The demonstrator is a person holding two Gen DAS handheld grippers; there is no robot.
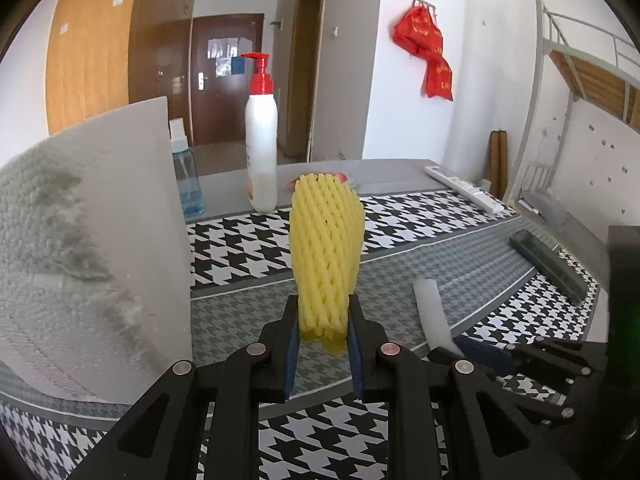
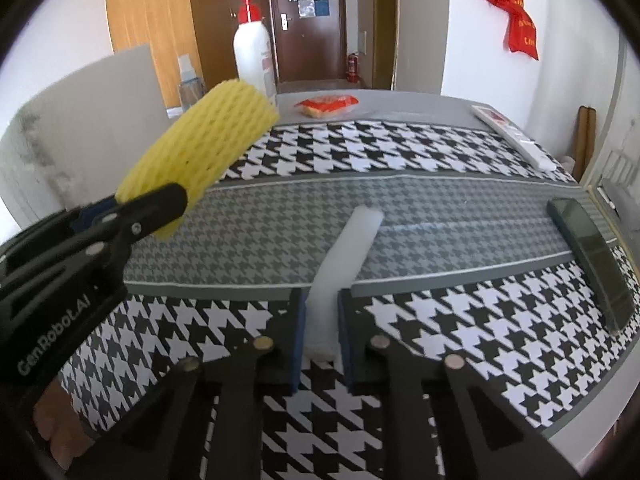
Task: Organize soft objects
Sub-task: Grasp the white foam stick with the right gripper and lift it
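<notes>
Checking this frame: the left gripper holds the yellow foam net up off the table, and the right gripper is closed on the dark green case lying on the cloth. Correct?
Not quite. The right gripper is closed on the white foam strip, not the dark green case, which lies untouched off to the right in the right wrist view. The rest stands: the left gripper holds the yellow foam net up off the table.

So on the table (image 2: 400,208), going by the right wrist view: the foam strip (image 2: 344,264) sits dead centre, running from 6 o'clock up toward 12, its near end between the right gripper (image 2: 322,320) fingers. The foam net sleeve (image 2: 200,148) hangs off the table at 10 o'clock in the left gripper (image 2: 160,208). The box (image 2: 80,128) stands behind it at 9–10. The pump bottle (image 2: 252,56) and spray bottle (image 2: 188,84) are at 11, the packet (image 2: 326,105) at 12, the power strip (image 2: 516,138) at 1–2, and the flat case (image 2: 592,256) at 3.
</notes>
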